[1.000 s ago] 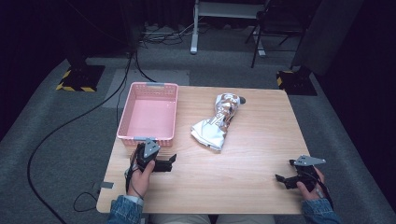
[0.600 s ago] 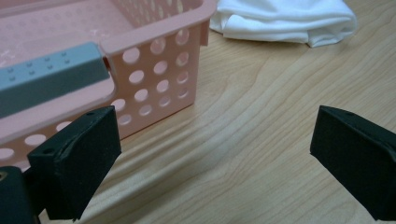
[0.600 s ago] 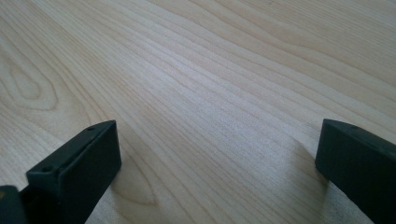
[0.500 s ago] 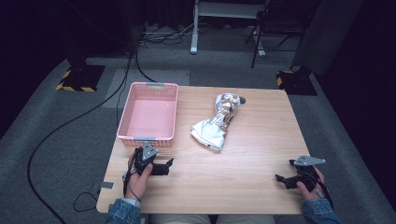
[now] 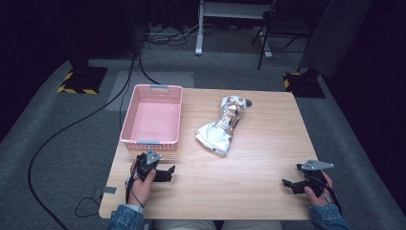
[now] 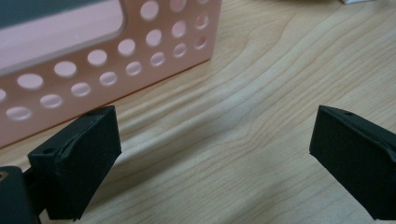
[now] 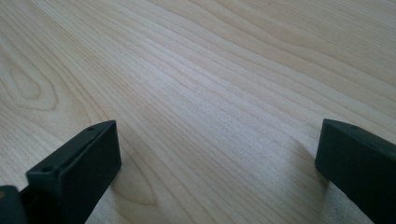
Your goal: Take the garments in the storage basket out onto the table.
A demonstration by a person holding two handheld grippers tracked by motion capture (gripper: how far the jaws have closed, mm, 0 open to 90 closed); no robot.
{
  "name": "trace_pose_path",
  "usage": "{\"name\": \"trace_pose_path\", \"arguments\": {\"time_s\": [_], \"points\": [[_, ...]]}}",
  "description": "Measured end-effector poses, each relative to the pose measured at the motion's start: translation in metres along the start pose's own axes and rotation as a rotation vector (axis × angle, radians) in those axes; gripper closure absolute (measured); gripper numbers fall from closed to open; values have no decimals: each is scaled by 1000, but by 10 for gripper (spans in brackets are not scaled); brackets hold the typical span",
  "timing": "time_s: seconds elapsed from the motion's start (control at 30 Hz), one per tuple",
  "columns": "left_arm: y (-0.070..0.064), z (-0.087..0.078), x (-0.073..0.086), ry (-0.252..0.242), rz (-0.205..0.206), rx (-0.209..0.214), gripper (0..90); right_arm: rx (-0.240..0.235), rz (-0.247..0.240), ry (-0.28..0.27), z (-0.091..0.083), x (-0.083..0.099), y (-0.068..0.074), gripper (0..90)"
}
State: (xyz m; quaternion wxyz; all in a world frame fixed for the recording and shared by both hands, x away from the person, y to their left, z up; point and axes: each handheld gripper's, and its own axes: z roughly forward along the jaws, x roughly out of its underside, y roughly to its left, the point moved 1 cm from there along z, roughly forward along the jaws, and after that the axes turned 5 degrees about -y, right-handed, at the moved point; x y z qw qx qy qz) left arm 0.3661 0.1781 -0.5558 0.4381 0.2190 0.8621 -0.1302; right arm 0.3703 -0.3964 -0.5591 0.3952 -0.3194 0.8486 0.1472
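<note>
Pink basket [image 6: 107, 60] cut off — top and left, foil bundle's [image 5: 225, 125] contents hidden

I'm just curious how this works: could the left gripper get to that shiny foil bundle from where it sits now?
Probably yes. The left gripper is open, and only bare table lies between it and the foil bundle; the pink basket stands off to the side.

A wooden table [image 5: 249, 158] carries a pink basket [image 5: 153, 117] at its left and a crumpled foil bundle [image 5: 222, 125] near the middle, just beside the basket but apart from it. The left gripper [image 5: 164, 173] lies low on the table just in front of the basket. The right gripper [image 5: 293, 184] rests near the table's right front corner.
</note>
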Motion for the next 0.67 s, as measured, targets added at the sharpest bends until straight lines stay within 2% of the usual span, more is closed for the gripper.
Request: {"name": "trace_pose_path", "arguments": {"time_s": [0.03,0.13,0.2,0.67], "points": [[1,1,1,28,-4,-10,17,0,0,0,0,0,0,1],[3,1,2,54,-13,-27,15,0,0,0,0,0,0,1],[4,2,4,107,-22,-51,14,0,0,0,0,0,0,1],[4,2,5,110,-23,-53,0,0,0,0,0,0,0,1]]}}
